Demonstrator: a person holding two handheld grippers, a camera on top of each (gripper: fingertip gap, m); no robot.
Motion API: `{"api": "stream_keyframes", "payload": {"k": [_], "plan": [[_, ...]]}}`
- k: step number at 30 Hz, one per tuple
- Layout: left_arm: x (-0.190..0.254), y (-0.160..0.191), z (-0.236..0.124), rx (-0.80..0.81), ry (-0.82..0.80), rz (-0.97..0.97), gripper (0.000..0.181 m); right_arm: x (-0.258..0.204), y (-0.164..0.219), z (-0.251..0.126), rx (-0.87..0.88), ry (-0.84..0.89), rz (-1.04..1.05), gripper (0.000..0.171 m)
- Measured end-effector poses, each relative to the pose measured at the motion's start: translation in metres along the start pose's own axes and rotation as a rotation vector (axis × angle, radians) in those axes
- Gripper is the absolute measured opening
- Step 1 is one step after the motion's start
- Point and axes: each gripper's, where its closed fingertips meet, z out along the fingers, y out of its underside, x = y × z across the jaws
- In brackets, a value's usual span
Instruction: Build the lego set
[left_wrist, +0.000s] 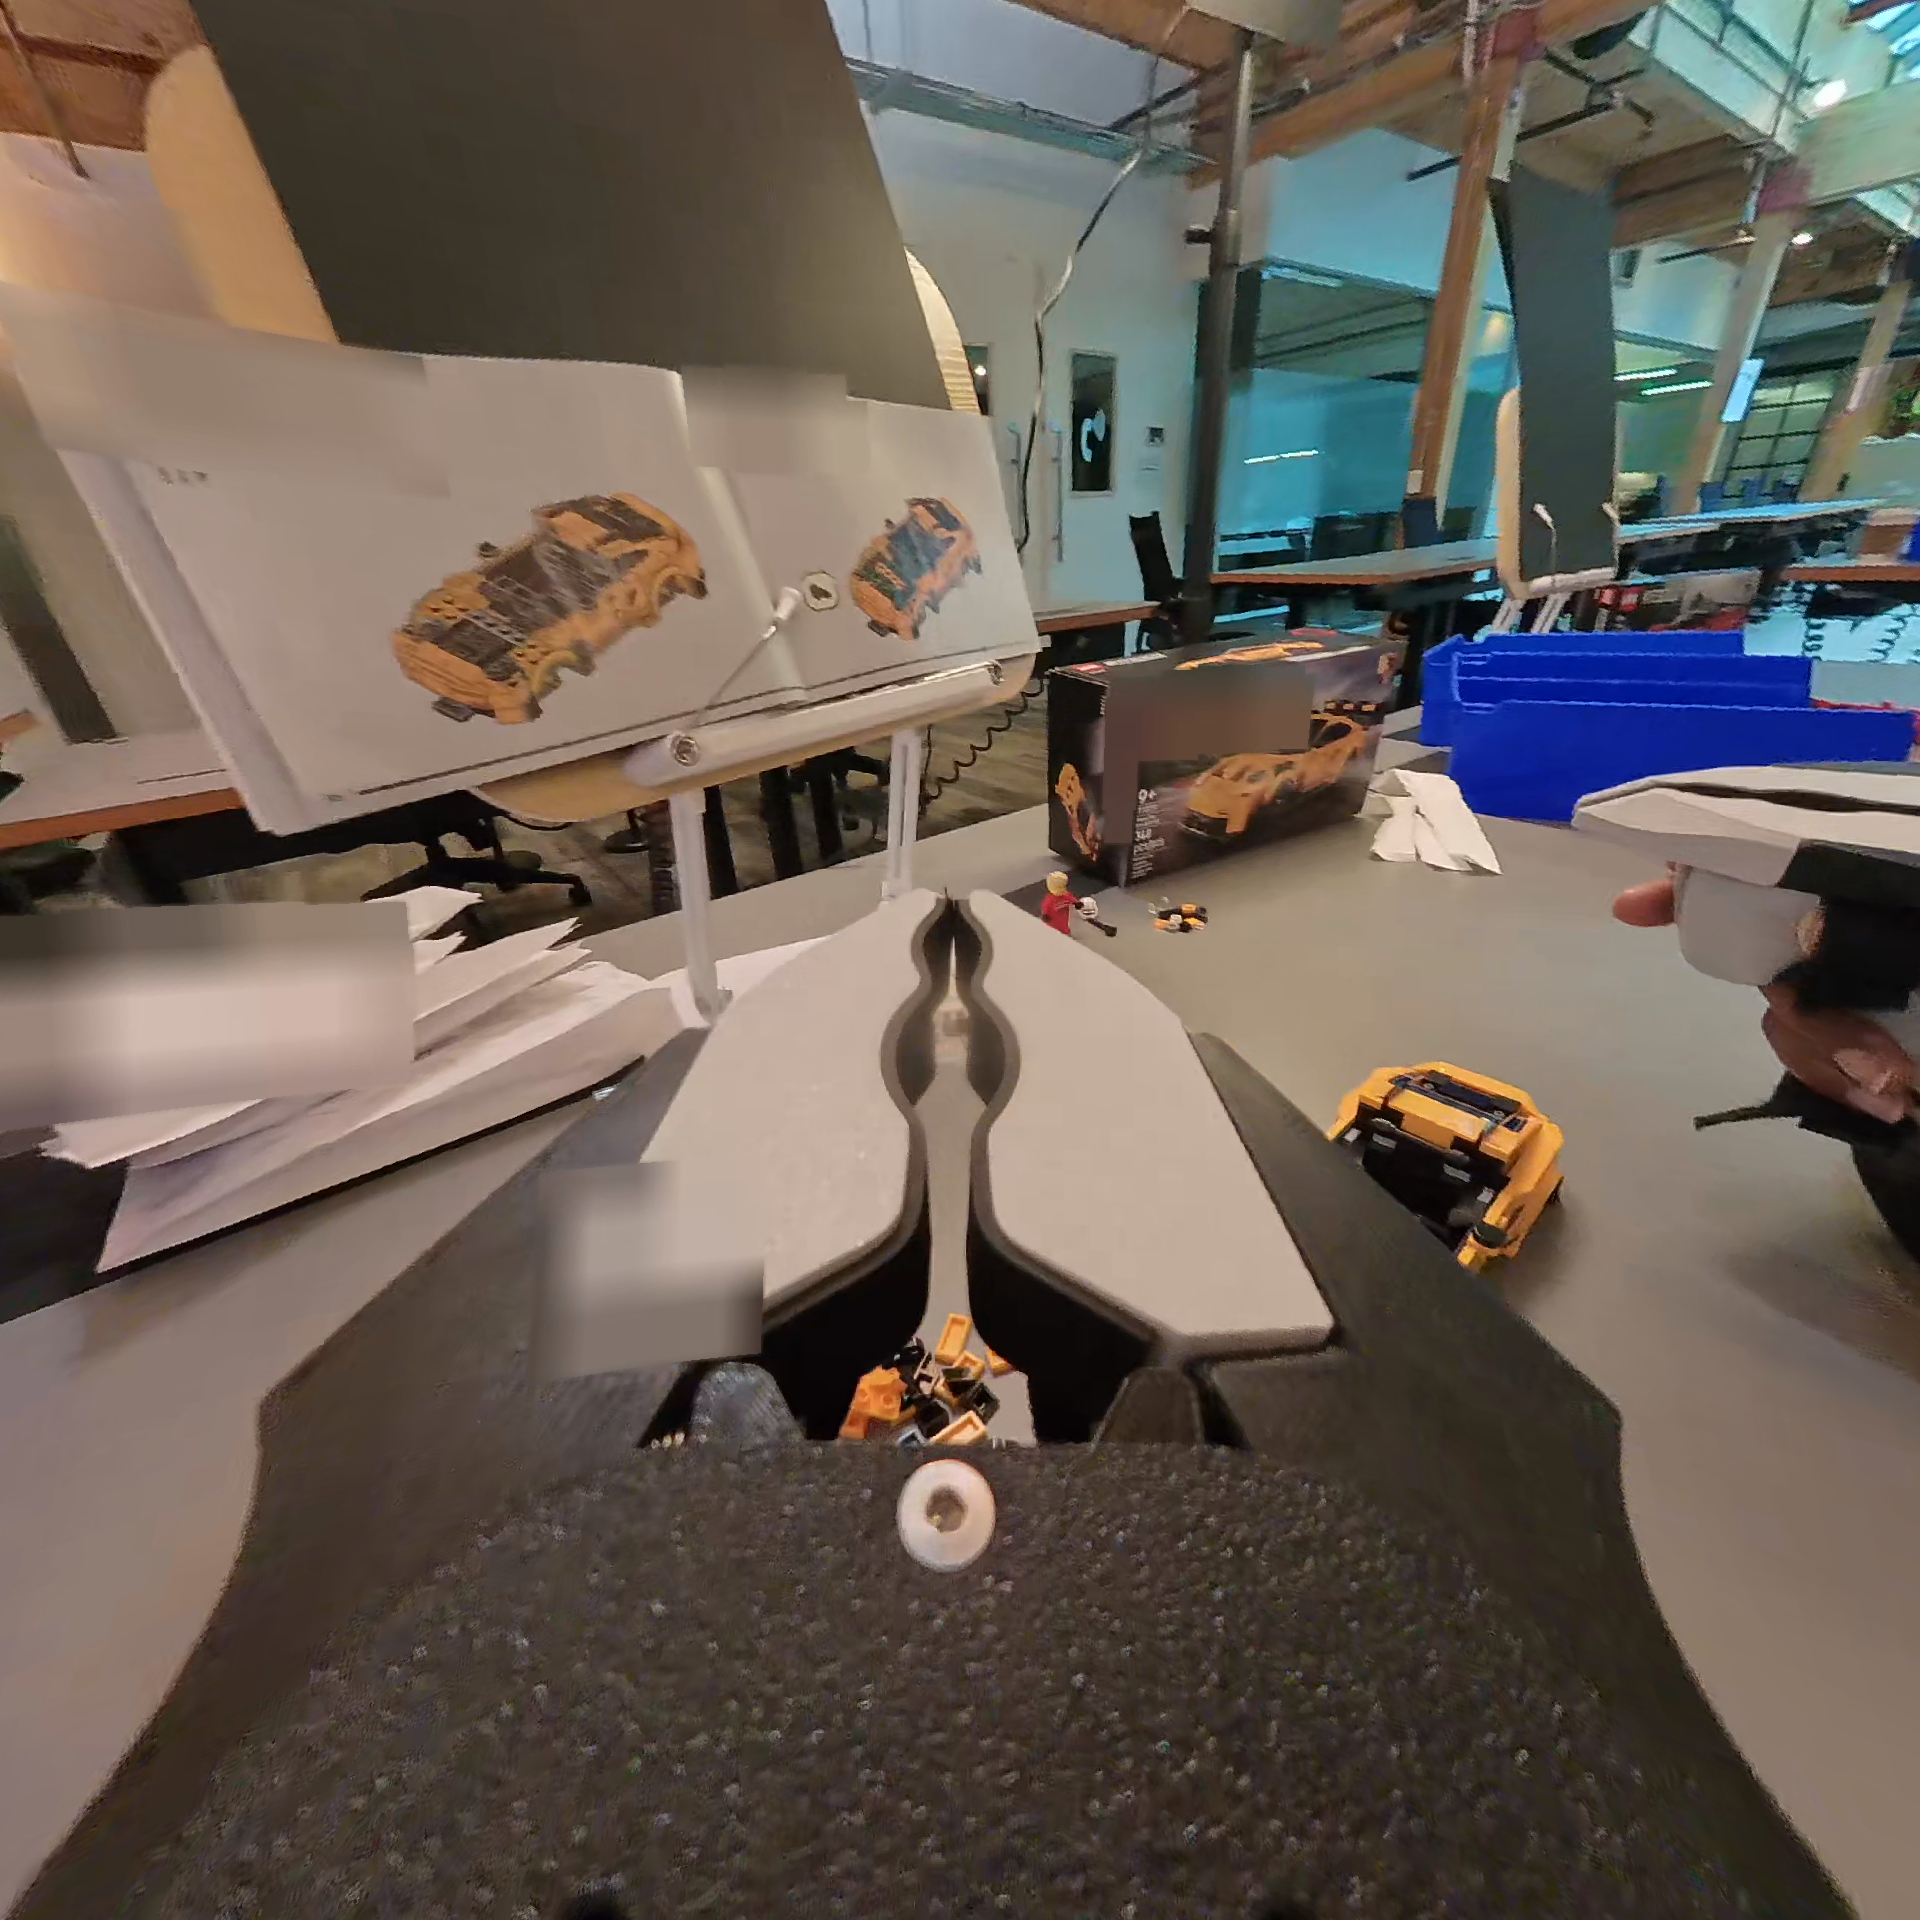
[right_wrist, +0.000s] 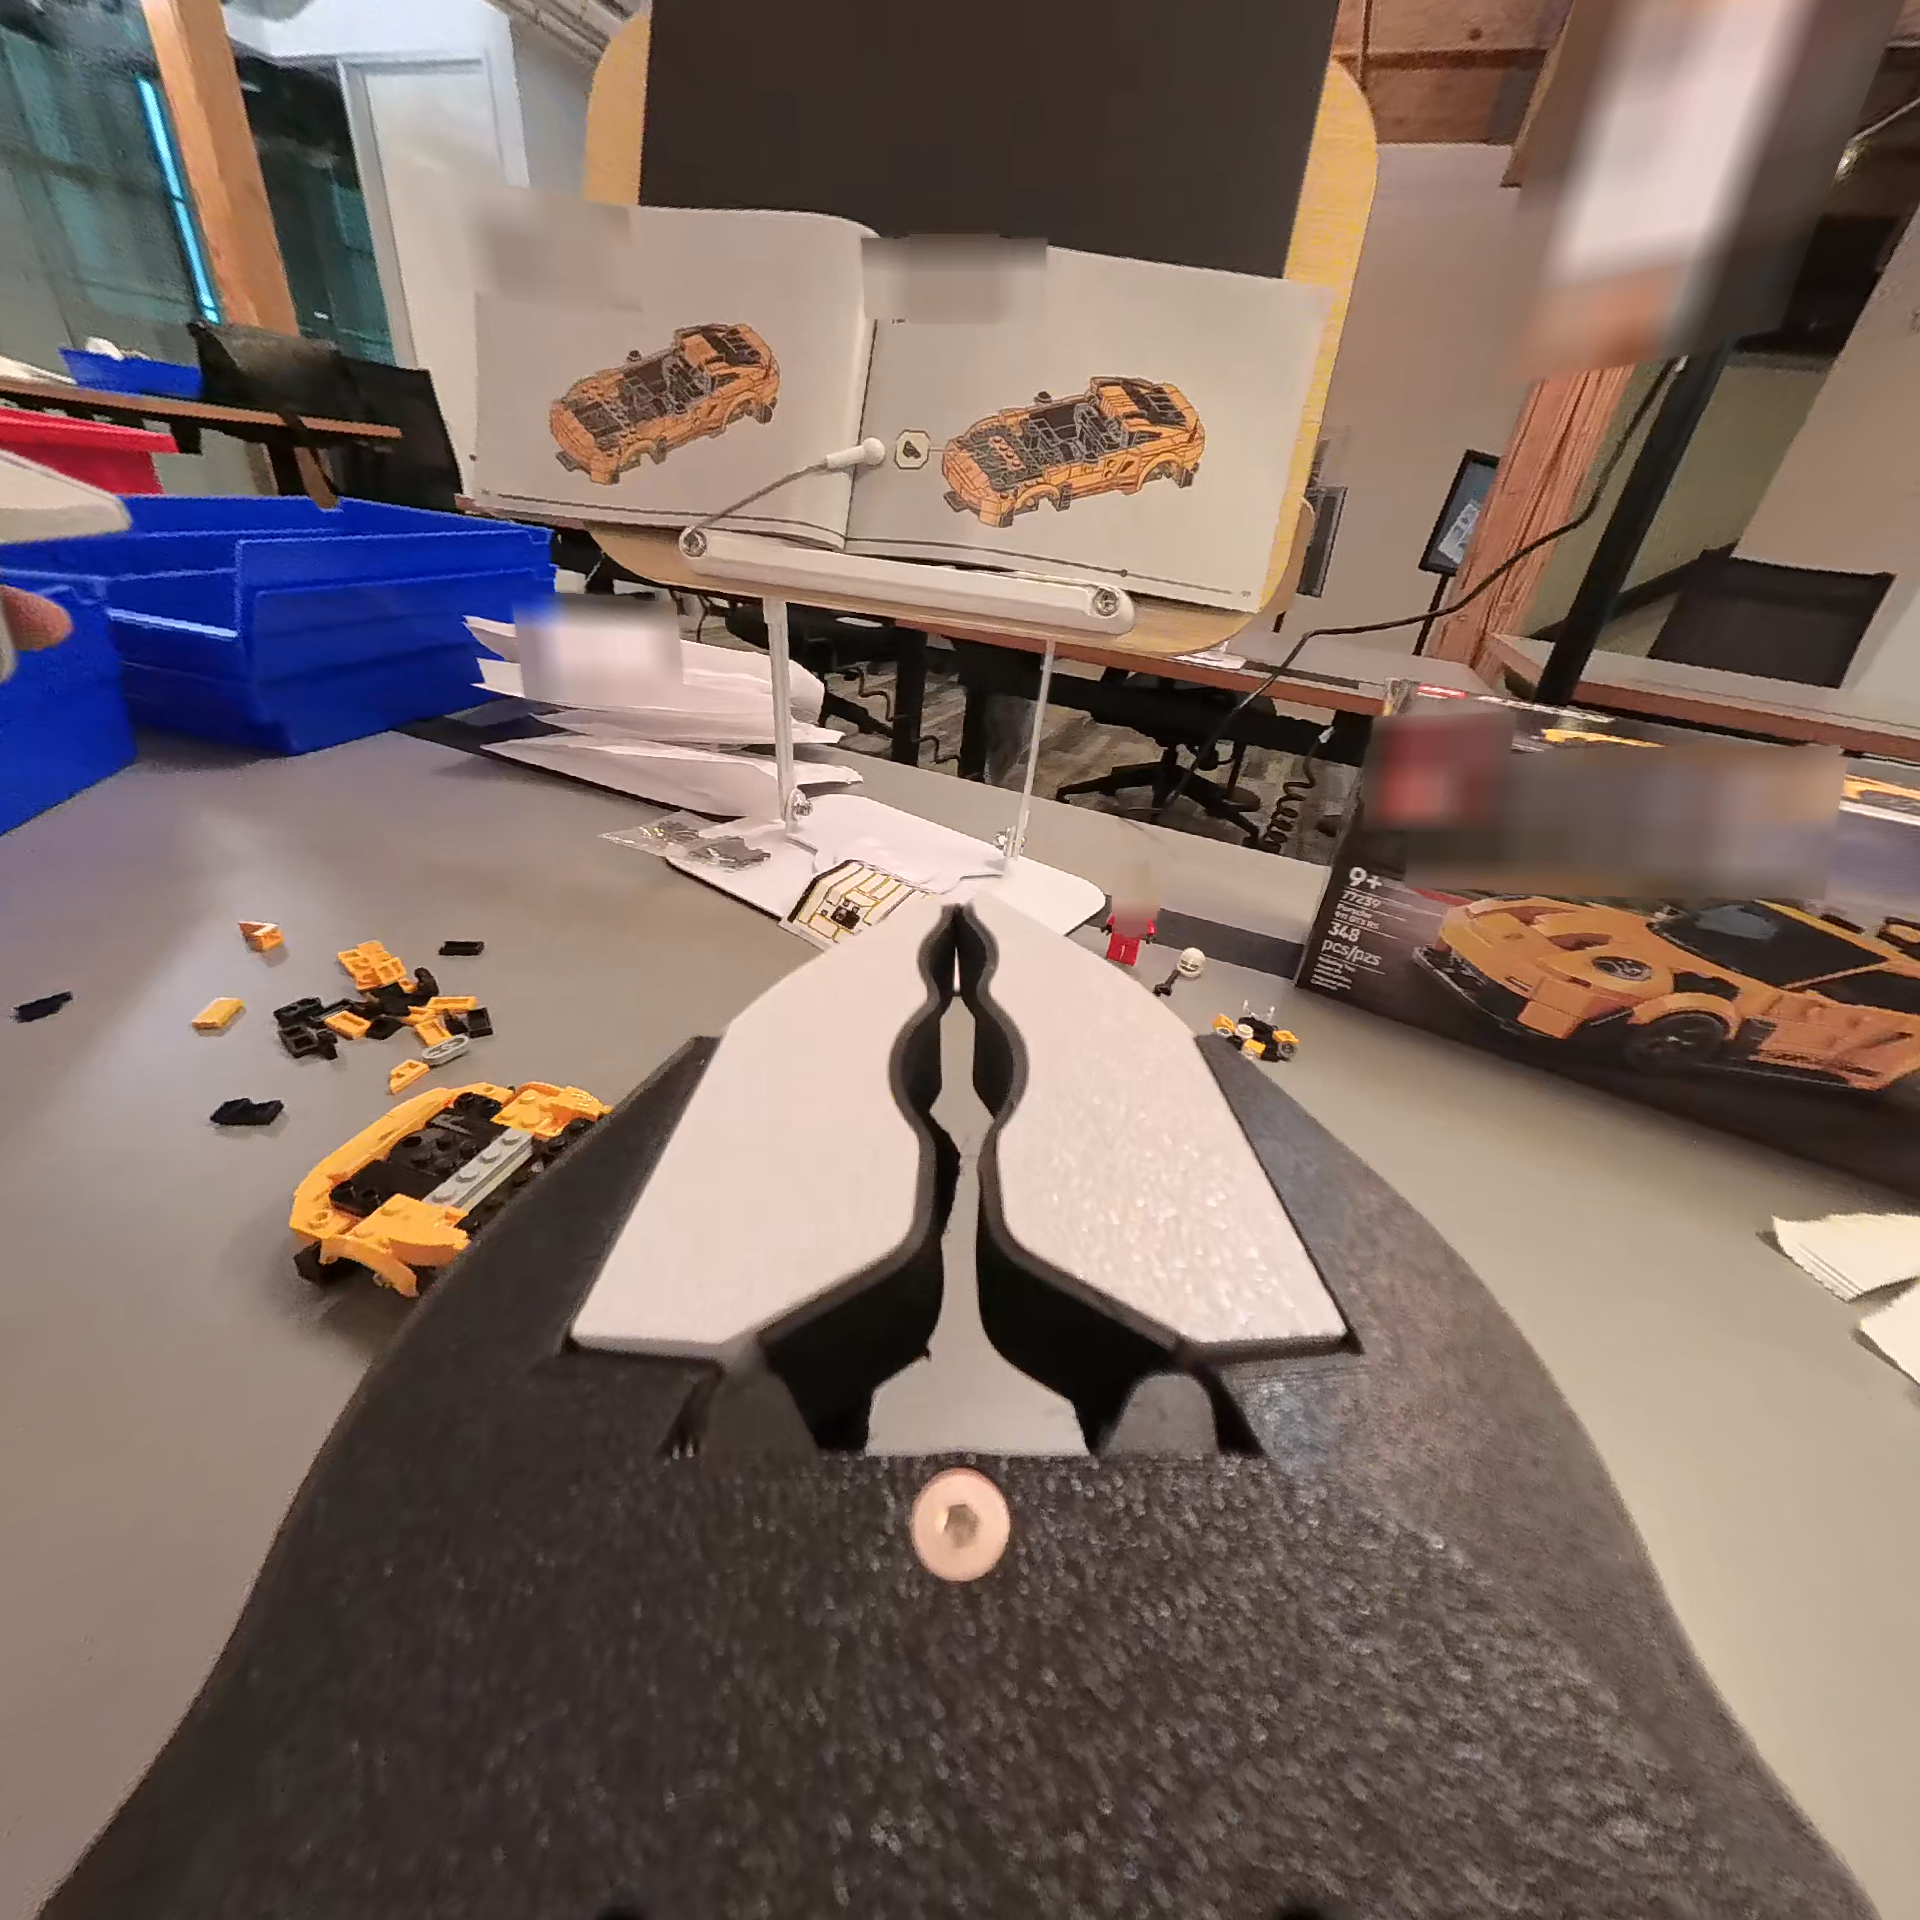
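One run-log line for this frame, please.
left tool shut, empty | right tool shut, empty | partly built car on table, untouched | loose pieces beside it

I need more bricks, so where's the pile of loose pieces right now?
In the right wrist view, the loose pieces lie on the table at left, just beyond the half-built car.

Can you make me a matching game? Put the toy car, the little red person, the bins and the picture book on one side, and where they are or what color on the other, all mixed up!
Things:
1. half-built car
2. minifigure
3. bins
4. instruction booklet

Clues:
A. blue, stacked at the table's far edge
B. open on a white stand
C. orange and black, lying beside loose pieces
D. red, standing near the box

Pairs: 1-C, 2-D, 3-A, 4-B
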Motion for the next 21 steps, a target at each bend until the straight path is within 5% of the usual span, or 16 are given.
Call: {"api": "stream_keyframes", "payload": {"k": [6,14,21], "plan": [[-0.011,0.009,0.001,-0.025,-0.036,-0.026,0.000,-0.007,-0.030,0.030,0.051,0.011,-0.029,0.001],[-0.011,0.024,0.008,-0.072,-0.021,-0.021,0.000,-0.024,-0.133,0.166,0.192,-0.087,-0.131,0.002],[-0.015,0.029,0.008,-0.082,-0.005,-0.048,0.000,-0.022,-0.141,0.259,0.141,-0.087,-0.143,0.004]]}}
